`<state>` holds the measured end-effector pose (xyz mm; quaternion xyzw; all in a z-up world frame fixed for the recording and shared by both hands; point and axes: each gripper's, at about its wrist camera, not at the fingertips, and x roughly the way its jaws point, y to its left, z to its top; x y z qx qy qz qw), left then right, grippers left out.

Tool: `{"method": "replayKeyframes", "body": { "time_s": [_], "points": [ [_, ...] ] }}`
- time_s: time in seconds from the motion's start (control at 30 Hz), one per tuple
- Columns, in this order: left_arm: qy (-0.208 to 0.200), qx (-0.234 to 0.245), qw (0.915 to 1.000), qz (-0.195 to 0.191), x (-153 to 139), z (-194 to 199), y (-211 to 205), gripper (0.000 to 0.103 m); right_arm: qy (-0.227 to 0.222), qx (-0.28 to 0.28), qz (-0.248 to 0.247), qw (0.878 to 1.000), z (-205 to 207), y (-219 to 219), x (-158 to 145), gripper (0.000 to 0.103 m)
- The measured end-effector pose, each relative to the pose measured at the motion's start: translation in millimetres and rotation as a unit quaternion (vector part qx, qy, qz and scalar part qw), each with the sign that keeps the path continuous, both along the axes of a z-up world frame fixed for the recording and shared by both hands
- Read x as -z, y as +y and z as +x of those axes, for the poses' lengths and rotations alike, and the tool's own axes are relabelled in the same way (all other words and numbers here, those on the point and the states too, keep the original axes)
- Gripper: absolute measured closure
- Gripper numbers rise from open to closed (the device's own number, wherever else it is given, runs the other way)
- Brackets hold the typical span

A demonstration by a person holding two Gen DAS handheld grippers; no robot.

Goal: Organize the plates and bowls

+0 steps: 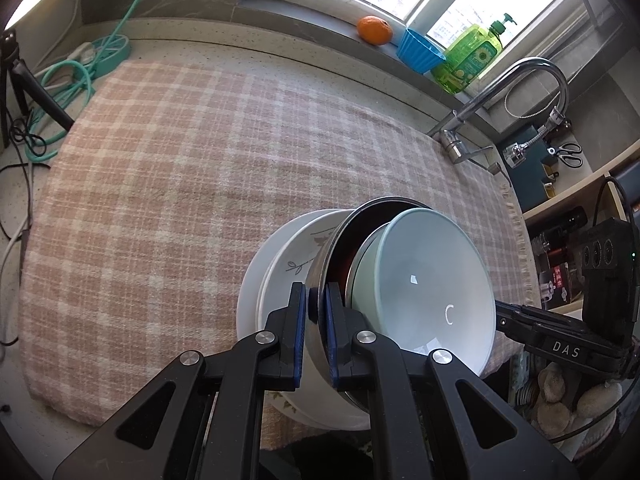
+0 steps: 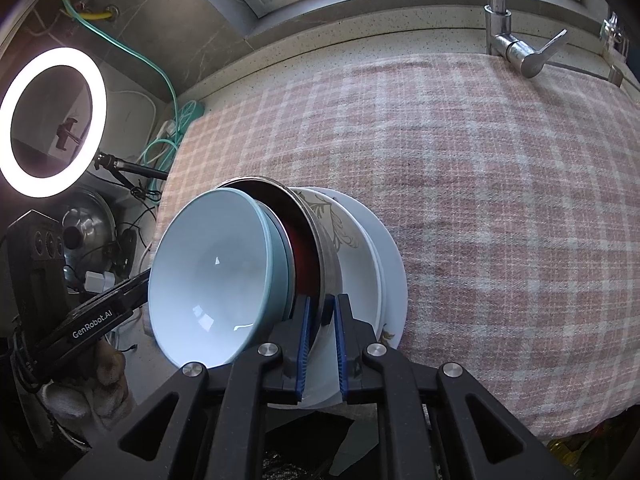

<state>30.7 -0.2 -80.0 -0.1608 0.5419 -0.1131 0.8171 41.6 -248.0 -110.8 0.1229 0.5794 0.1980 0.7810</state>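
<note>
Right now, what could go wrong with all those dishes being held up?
1. The stack is tilted; the blue bowl just sits nested inside and might slide out.
2. The left hand-held gripper and right hand-held gripper each pinch only the metal bowl's thin rim, so it could slip.
3. The white plates could fall and break.
</note>
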Motion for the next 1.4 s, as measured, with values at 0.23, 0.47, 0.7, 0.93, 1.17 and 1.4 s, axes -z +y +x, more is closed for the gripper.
{"method": "replayKeyframes", "body": {
  "time_s": [0.23, 0.47, 0.7, 0.93, 1.17, 1.4],
  "points": [
    [-0.018, 0.004, 0.9997, 0.017, -9, -6, 4, 0.085, -0.008, 0.012, -0.011, 1.000, -3, 1, 0, 0.087],
    [-0.044, 0.004, 0.9975, 0.056, -19, -13, 8, 0.084, -0.023, 0.018, -0.023, 0.999, -8, 0, -3, 0.084],
    [-0.041, -0.026, 0.9963, 0.071, -15, -15, 26, 0.082, -0.032, 0.026, -0.023, 0.999, -7, -2, -5, 0.084],
    [-0.059, -0.042, 0.9937, 0.085, -25, -28, 35, 0.082, -0.069, 0.033, -0.024, 0.997, -22, -11, -23, 0.076],
    [-0.096, -0.042, 0.9895, 0.100, -48, -48, 22, 0.074, -0.140, 0.035, -0.056, 0.988, -45, -9, -44, 0.068],
    [-0.141, -0.041, 0.9813, 0.124, -66, -62, -2, 0.044, -0.212, 0.034, -0.098, 0.972, -71, -2, -63, 0.044]
  ]
}}
